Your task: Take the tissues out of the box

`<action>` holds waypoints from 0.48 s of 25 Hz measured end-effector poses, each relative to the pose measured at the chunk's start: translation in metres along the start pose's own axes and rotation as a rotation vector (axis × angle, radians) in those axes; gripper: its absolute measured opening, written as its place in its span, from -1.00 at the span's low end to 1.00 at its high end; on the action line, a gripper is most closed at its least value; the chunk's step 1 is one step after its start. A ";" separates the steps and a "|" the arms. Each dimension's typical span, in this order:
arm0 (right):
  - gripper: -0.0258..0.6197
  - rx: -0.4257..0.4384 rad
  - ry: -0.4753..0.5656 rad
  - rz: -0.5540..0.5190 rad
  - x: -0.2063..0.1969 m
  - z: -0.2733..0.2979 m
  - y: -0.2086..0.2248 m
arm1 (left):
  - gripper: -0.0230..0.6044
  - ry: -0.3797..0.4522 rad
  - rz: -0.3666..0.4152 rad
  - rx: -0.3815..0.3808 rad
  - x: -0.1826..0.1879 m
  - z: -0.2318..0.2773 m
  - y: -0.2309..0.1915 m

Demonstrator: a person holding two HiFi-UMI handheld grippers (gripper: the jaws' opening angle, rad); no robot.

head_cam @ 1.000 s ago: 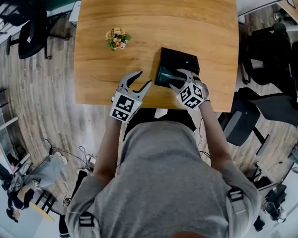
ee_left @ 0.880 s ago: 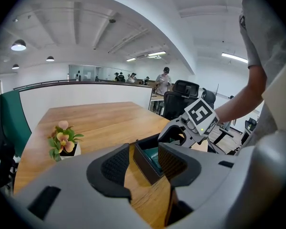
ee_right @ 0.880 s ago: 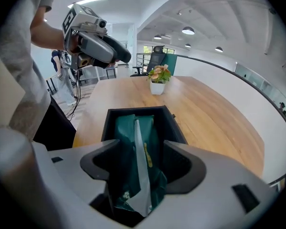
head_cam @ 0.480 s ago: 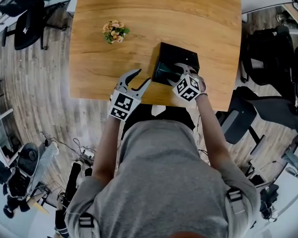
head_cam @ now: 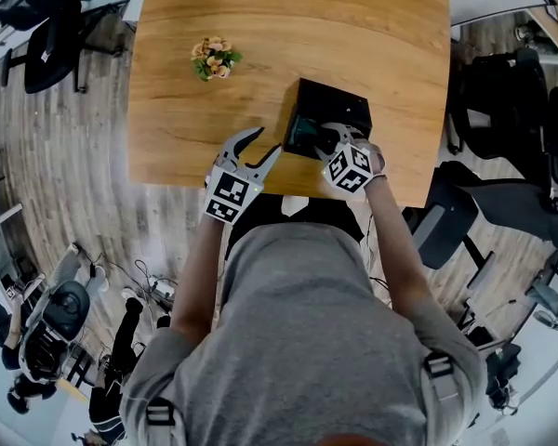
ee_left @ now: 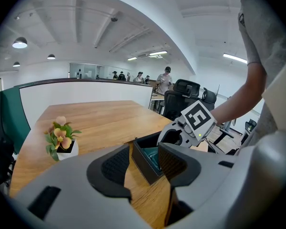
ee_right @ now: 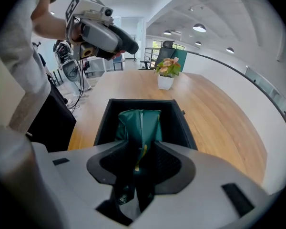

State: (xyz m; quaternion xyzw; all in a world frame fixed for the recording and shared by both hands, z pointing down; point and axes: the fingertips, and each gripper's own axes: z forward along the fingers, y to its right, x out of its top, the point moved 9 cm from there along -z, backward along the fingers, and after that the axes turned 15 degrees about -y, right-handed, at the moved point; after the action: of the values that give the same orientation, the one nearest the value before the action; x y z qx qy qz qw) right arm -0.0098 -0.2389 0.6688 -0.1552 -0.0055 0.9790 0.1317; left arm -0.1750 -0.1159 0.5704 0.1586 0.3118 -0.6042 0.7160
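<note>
My right tongs (ee_right: 142,152) are closing on the near end of the tissue pack (ee_right: 139,120) — dark green, glossy plastic, creased where the pads pinch it; the rest of it lies inside the black open-topped box (ee_right: 181,123), which sits near my edge of the table (ee_right: 219,118); my left tongs (ee_left: 144,152) hover just beside the box, jaws apart — nothing between them; farther off stands a small potted flower (ee_right: 166,75).

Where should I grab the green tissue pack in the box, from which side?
Likely best: pinch the raised middle fold of the green tissue pack from straight above: the black box walls block its sides, and its soft top bunches up. The right gripper is closing its jaws on that fold.
</note>
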 end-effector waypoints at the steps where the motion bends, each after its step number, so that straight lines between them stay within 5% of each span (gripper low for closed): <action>1: -0.41 -0.010 -0.003 -0.007 0.000 -0.001 -0.002 | -0.28 0.000 0.004 0.001 0.001 0.000 0.000; 12: -0.63 -0.055 -0.037 0.008 0.003 -0.010 -0.007 | -0.29 0.004 0.043 0.000 0.005 -0.007 0.003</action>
State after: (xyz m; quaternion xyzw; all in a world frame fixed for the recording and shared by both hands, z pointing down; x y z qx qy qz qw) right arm -0.0075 -0.2317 0.6592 -0.1408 -0.0342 0.9817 0.1234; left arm -0.1737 -0.1146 0.5613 0.1665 0.3098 -0.5884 0.7280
